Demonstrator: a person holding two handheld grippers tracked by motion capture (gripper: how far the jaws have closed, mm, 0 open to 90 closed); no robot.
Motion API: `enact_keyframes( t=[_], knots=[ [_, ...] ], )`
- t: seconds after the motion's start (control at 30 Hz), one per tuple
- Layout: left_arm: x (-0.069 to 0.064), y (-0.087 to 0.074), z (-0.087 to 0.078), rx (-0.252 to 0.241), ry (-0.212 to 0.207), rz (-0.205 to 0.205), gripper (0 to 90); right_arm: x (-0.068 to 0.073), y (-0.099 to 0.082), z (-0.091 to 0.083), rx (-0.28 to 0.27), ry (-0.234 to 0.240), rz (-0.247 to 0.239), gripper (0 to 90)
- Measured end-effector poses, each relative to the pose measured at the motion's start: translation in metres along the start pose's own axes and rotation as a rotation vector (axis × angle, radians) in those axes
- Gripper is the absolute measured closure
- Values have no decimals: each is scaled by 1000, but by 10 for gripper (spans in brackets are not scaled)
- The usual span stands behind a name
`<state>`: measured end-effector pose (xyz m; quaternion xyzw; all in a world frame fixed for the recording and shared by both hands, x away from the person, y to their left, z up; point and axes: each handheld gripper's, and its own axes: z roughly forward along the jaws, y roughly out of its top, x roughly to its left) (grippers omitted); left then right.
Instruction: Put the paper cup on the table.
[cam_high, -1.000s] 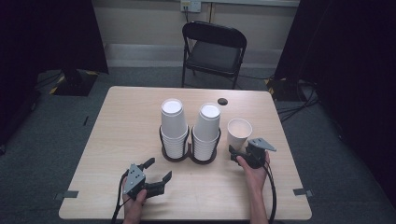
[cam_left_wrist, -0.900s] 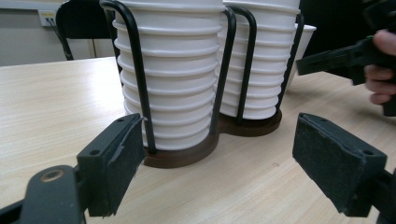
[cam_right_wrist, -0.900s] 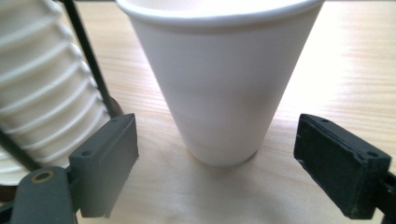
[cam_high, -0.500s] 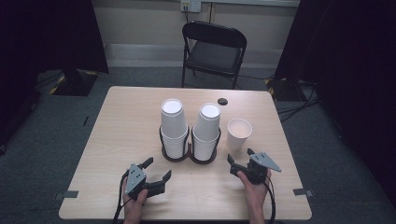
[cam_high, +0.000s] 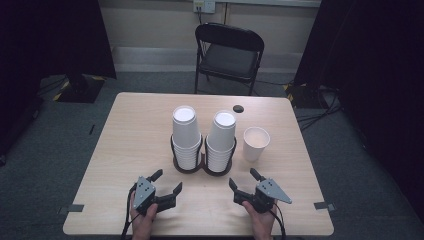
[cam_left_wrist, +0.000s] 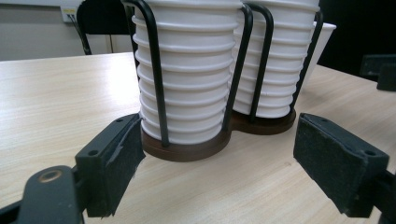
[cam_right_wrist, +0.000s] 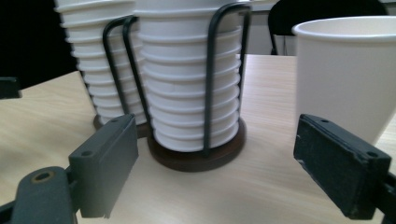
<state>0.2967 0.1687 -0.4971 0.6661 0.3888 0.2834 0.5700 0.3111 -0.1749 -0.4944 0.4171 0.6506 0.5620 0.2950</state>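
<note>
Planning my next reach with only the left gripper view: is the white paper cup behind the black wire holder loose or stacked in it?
Observer: Loose. The single white paper cup stands upright on the light wooden table, apart from the black wire cup holder.
Operator: Is the right hand-held gripper holding anything?
Observer: No, the right hand-held gripper is open and empty.
Operator: Anything beyond the stacks?
Observer: A small dark round object lies on the table.
</note>
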Motion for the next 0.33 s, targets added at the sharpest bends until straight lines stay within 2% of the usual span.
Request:
enact_keyframes(
  t=[0.07, 0.1, 0.27, 0.33],
  knots=[
    [-1, 0, -1, -7, 9, 5, 157, 2, -2, -1, -7, -10, -14, 132],
    [-1, 0, -1, -8, 12, 5, 157, 3, -2, -1, -16, 5, -3, 131],
    [-4, 0, 0, -4, 29, 29, 156, 6, -1, 3, 9, 0, -44, 129],
    [-4, 0, -1, -8, 30, 24, 156, 8, -1, 4, 24, -12, -56, 130]
  ],
)
